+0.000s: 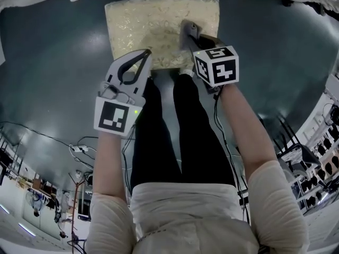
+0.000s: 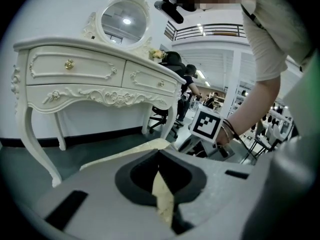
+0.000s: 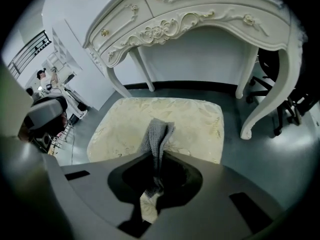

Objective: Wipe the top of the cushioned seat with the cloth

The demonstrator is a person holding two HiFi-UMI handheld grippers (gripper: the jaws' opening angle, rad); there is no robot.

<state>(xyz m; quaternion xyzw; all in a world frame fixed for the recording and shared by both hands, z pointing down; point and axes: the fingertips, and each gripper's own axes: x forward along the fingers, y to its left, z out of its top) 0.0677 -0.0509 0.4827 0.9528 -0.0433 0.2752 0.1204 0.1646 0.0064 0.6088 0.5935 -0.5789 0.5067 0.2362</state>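
Note:
The cushioned seat is a cream and gold square pad on the floor in front of me. My right gripper hangs over its near right part, shut on a grey knitted cloth. In the right gripper view the cloth sticks out past the fingertips of the right gripper and hangs over the seat. My left gripper is over the seat's near edge, jaws shut and holding nothing. In the left gripper view the seat shows past the left gripper's tips.
A white carved dressing table stands behind the seat; its curved legs flank the seat. My legs in black trousers stand just before the seat. Cables lie on the dark floor at the left. Office chairs stand further off.

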